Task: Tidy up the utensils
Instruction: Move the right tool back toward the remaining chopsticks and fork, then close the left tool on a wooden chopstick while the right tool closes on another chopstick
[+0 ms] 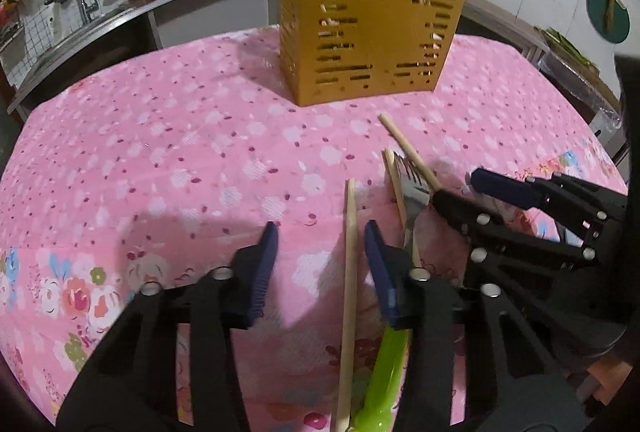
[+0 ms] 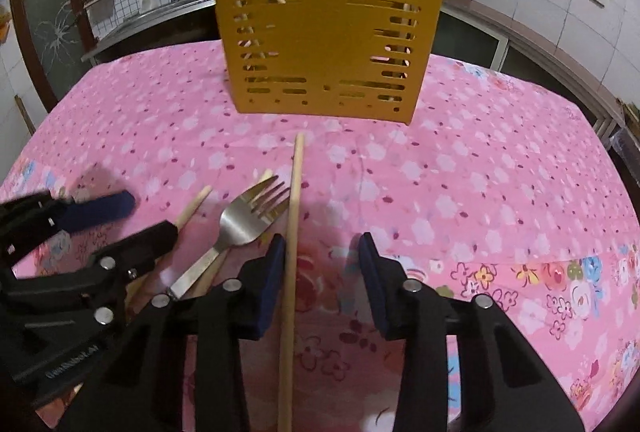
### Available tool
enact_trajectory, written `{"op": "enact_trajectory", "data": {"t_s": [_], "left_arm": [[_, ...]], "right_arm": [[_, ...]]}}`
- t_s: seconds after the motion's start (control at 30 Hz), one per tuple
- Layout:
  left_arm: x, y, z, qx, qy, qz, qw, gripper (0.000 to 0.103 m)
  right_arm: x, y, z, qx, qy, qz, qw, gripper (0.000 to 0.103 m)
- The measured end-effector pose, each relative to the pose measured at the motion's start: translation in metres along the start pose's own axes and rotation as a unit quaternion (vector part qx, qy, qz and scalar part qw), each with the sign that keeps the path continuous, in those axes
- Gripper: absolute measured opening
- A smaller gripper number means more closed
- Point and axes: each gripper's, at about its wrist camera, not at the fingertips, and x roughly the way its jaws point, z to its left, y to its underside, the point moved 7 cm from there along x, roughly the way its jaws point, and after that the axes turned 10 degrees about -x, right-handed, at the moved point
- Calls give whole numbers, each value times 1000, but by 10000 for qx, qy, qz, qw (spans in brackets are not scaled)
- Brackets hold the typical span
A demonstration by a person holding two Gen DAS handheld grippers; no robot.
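- Your left gripper (image 1: 320, 228) has its jaws parted around one chopstick (image 1: 349, 264). The stick sits nearer the right pad, and neither pad presses it yet.
- Your right gripper (image 2: 322, 244) is the same story: open, with another chopstick (image 2: 291, 252) lying against its left pad (image 2: 272, 272) and a clear gap to the other one.
- Between the two sticks lie a steel fork (image 2: 240, 220) with a green handle (image 1: 380, 380) and one more stick, all near the table's front edge.
- Chopsticks look light, stiff, thin and round, so they'll probably roll or pivot. I'd pinch mid-length, square across.
- Gold slotted holder (image 2: 324, 44) stands toward the back edge of the pink floral tablecloth (image 2: 500, 168), some sticks already in it.
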Motion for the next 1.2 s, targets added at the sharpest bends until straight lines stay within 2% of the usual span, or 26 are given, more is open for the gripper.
{"op": "enact_trajectory", "data": {"t_s": [0.03, 0.2, 0.37, 0.4, 0.5, 0.67, 0.93, 1.2], "left_arm": [[3, 0, -1, -19, 30, 62, 10000, 32], [11, -4, -6, 62, -76, 128, 9999, 27], [13, -8, -9, 43, -81, 230, 9997, 5], [14, -8, -10, 36, -73, 245, 9997, 5], [15, -10, -9, 41, -68, 275, 9996, 5], [13, -14, -3, -63, -82, 223, 9997, 4], [-12, -34, 8, -296, 49, -159, 9994, 4], [-58, -60, 2, -339, 186, -887, 9953, 4]], "right_arm": [[1, -2, -2, 53, -22, 9, 10000, 34], [13, -15, -9, 104, -33, 121, 9999, 34], [27, -32, -11, 97, -14, 282, 9996, 33], [31, -36, -12, 78, -20, 334, 9994, 30], [34, -42, -12, 33, -71, 488, 9988, 10], [29, -40, -22, 352, -369, 550, 9972, 6], [-6, -40, -48, 747, -622, 24, 9953, 6], [-49, -51, -66, 883, -664, -856, 9902, 6]]}}
